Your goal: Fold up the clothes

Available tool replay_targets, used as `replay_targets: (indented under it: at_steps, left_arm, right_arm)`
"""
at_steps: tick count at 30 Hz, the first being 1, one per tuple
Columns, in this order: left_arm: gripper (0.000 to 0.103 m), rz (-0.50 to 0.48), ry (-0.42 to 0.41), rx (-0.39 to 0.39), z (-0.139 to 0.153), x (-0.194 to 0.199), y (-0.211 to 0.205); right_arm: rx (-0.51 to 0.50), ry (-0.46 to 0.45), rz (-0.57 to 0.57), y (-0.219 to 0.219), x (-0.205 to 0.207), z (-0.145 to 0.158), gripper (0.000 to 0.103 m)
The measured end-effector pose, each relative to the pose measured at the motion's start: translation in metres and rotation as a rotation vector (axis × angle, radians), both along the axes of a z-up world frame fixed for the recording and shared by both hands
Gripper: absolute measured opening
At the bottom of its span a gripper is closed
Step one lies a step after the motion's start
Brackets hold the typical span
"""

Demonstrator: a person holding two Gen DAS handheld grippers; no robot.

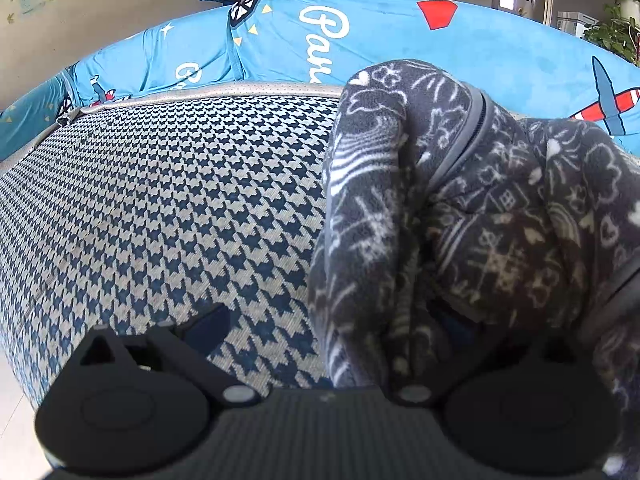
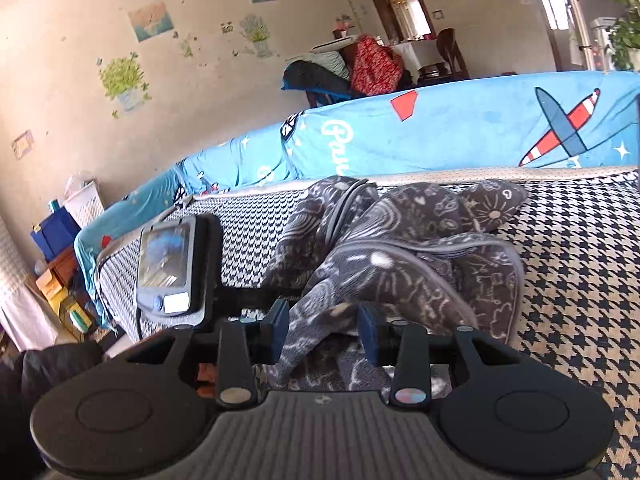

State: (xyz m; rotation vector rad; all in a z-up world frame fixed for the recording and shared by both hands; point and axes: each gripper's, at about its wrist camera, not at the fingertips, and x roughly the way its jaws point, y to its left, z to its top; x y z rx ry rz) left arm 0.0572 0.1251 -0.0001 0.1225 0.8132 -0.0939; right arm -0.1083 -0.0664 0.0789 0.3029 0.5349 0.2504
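Ribbed black right gripper (image 2: 322, 330) fingers parted around fuzzy grey fleece (image 2: 420, 248); left gripper (image 1: 332, 332) fingers' state unclear.

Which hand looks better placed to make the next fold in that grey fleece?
Probably the left gripper: the fleece is bunched over it. The right gripper stands open, cloth loose between its fingers.

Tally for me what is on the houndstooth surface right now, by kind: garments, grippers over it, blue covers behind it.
Grey patterned fleece garment: 1
Grippers over the surface: 2, the left gripper and the right gripper
Blue printed cover along the back: 1
Houndstooth surface: 1
Total: 5
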Motion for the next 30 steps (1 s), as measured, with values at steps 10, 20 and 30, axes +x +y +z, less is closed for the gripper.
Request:
replay_targets:
  at_steps: [10, 20, 30]
  left_arm:
    - [0.103, 0.003, -0.022, 0.039, -0.003, -0.029, 0.001]
    - [0.103, 0.008, -0.023, 0.044, 0.001, -0.054, 0.001]
    - [0.103, 0.003, -0.001, 0.033, 0.006, -0.076, 0.008]
  right_arm:
    - [0.202, 0.155, -0.226, -0.042, 0.01, -0.017, 0.075]
    - [0.38, 0.247, -0.185, -0.041, 0.033, -0.04, 0.091]
    - [0.234, 0.233, -0.162, -0.009, 0.052, -0.046, 0.083]
